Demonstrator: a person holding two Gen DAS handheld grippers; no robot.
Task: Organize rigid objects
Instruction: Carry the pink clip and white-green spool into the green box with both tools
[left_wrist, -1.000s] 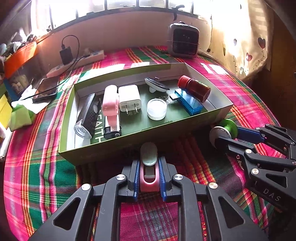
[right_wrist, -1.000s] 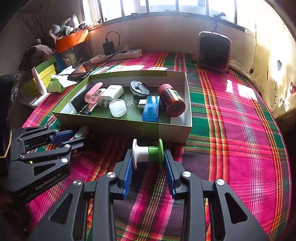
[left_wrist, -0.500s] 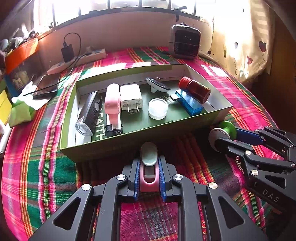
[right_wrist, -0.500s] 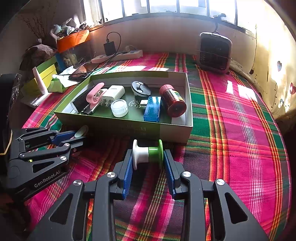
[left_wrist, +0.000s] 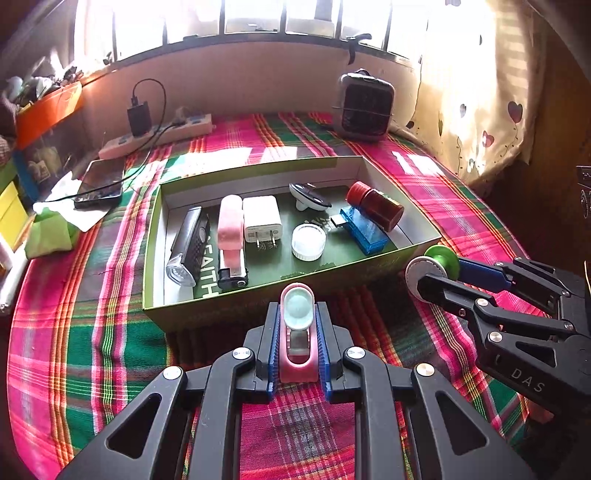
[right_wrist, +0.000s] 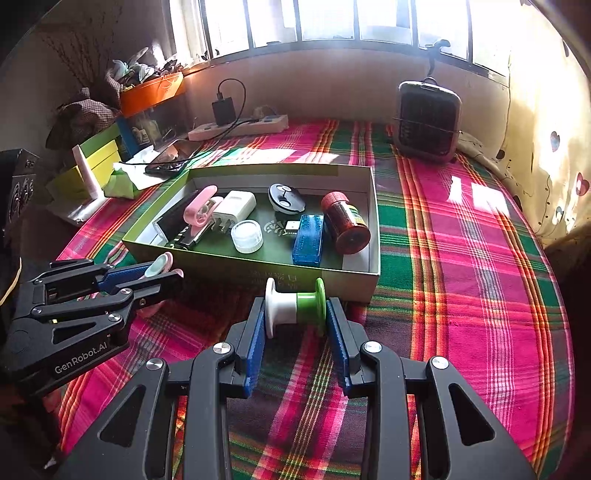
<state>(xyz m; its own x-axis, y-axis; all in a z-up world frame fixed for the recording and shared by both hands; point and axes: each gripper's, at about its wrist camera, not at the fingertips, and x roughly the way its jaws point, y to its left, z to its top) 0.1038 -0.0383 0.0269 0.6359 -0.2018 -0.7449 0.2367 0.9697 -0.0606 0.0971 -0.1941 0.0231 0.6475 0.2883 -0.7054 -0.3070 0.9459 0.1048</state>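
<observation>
Left gripper (left_wrist: 297, 334): jaws closed on a pink clip-shaped item (left_wrist: 298, 341) with a pale round end, held just in front of the box's near wall.
Right gripper (right_wrist: 295, 325): jaws gripping a white-and-green spool (right_wrist: 295, 306) by its two end flanges, just in front of the box.
Green box (left_wrist: 258, 299): lies on the plaid cloth (right_wrist: 461, 277); holds a white charger (left_wrist: 261, 218), blue case (left_wrist: 364, 230), red-capped bottle (left_wrist: 375, 205), white round lid (left_wrist: 308, 242).

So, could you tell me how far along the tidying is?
Mostly done: eight items, including the red jar and blue case, lie in the green cardboard box. In hand: the left hand-held gripper clamps a pink clip, the right hand-held gripper a white-and-green spool. Both remain to be boxed.
</observation>
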